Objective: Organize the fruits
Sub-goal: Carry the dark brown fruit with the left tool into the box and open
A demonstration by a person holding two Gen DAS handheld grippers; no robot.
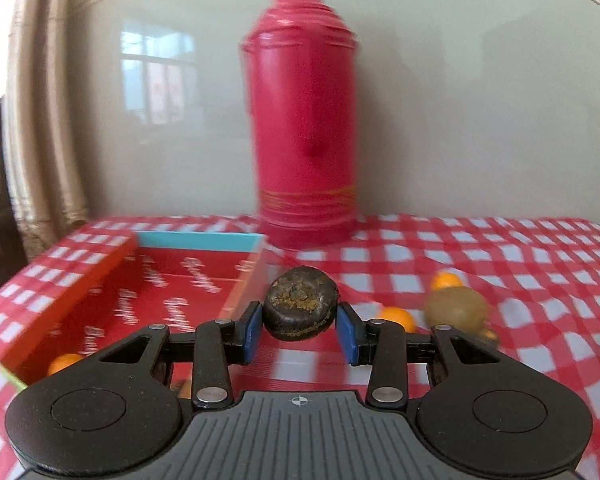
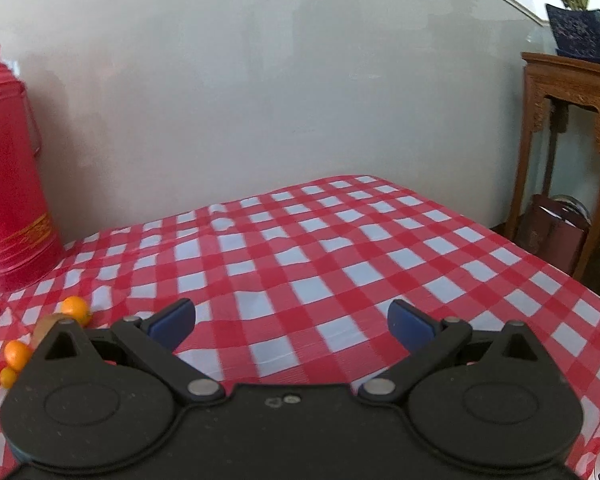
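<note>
A dark, shrivelled fruit [image 1: 300, 303] is clamped between the blue pads of the left gripper [image 1: 302, 330], held above the checked worktop [image 1: 500, 280] just right of the red box [image 1: 172, 288]. 1 small orange fruit [image 1: 64, 362] is seen inside that box. The right gripper [image 2: 292, 322] is spread wide with nothing between its pads, above bare cloth.
</note>
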